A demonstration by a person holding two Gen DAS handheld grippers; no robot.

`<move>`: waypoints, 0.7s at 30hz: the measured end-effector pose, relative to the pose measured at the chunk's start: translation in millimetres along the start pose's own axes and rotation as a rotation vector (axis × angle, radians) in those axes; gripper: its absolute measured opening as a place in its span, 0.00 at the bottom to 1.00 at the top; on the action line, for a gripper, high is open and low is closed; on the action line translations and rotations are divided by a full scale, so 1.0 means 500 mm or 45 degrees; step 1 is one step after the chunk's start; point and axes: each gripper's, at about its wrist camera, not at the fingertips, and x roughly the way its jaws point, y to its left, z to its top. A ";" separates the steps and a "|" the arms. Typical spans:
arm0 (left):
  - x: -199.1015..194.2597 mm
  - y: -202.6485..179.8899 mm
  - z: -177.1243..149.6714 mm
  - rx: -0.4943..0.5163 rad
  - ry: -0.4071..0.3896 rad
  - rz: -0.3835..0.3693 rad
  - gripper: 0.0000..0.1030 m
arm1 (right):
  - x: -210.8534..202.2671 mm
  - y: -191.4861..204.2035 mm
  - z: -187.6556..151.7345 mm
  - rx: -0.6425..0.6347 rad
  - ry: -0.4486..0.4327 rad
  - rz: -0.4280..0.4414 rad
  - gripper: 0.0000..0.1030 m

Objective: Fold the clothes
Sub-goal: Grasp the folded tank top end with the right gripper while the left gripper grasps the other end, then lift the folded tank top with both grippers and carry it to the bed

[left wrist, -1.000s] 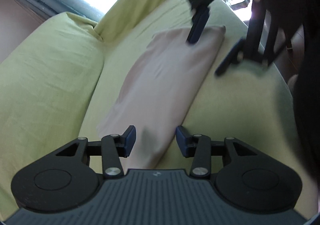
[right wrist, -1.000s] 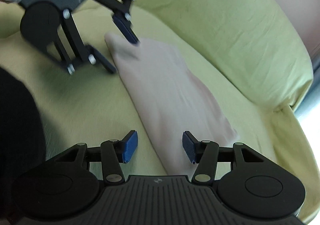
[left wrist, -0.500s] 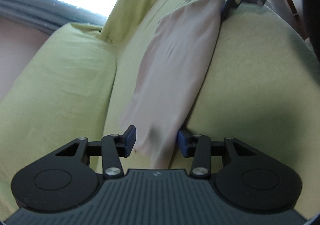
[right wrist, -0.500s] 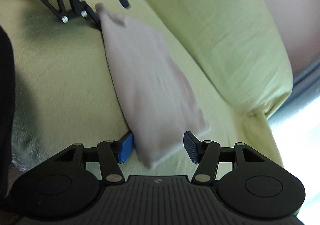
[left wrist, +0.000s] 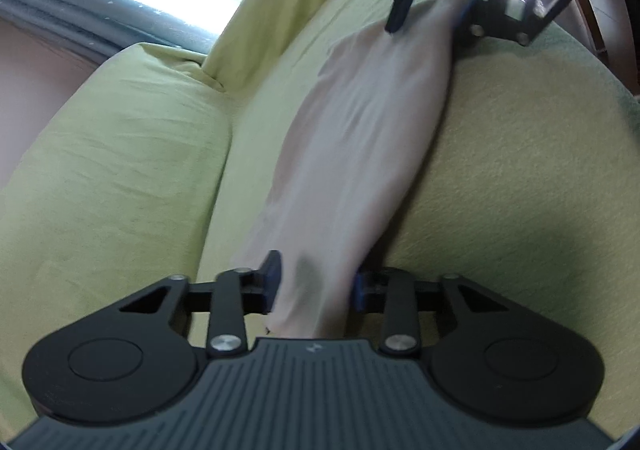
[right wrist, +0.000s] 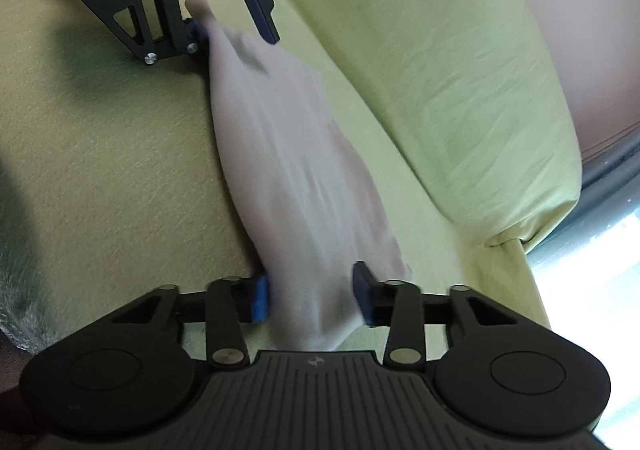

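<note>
While the pale pink garment lies as a long narrow strip on the yellow-green sofa seat, each end of it sits btwn a gripper's fingers. Left gripper, seen from its own cam, has its 2 blue-padded fingers apart w/ the near end of the cloth running btwn them; the pads look close to the fabric on both sides, but can't tell if they press it. Right gripper does the same at the opposite end: fingers apart, cloth bunched btwn them, left pad right at the fabric edge, right pad near it. In the left cam the right gripper shows at the far end, straddling the strip's corner; in the right cam the left gripper shows likewise, w/ a small tip of cloth poking up past its fingers. Garment is motion-blurred in both views. Back cushion runs alongside the strip, w/ bare seat btwn them.
</note>
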 end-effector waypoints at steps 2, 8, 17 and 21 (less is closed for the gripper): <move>0.002 -0.013 0.002 0.034 0.008 -0.027 0.06 | 0.009 0.011 0.005 -0.018 0.013 0.010 0.21; 0.001 -0.023 0.000 0.101 0.004 -0.010 0.04 | 0.005 0.011 0.000 0.008 0.020 0.014 0.12; -0.084 0.007 0.050 0.236 -0.078 0.040 0.04 | -0.090 -0.042 -0.008 0.023 -0.009 -0.079 0.10; -0.124 0.014 0.103 0.253 -0.161 0.060 0.04 | -0.164 -0.077 -0.024 0.047 0.008 -0.144 0.09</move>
